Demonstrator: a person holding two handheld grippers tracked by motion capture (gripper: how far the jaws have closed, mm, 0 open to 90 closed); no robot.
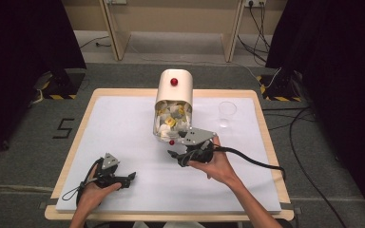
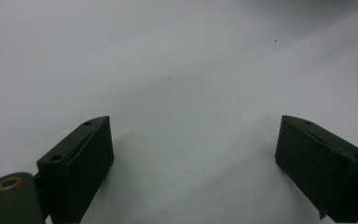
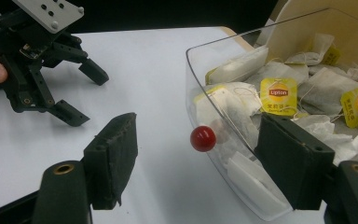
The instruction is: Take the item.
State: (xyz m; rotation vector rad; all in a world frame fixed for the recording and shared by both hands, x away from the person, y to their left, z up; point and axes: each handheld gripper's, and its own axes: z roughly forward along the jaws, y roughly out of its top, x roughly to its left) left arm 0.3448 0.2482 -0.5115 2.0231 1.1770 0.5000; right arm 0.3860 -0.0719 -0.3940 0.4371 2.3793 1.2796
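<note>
Right gripper view: open, empty jaws flank the tea-bag-filled dispenser's [image 3: 307, 70] red knob [image 3: 203, 138].

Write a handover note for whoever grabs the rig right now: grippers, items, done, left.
Right gripper: open, jaws either side of the small red ball knob on the clear plastic flap of the cream tea bag dispenser; not closed on it yet.
Left gripper: open, holds nothing, resting low on the white table mat at the near left.
Yellow-tagged tea bags: all inside the dispenser, behind the flap.
Clear plastic cup: upright at the far right of the mat, looks empty.
Done: right gripper lined up on the knob.
Left, probably: grip the knob, open the flap, take a tea bag, likely to the cup.
</note>
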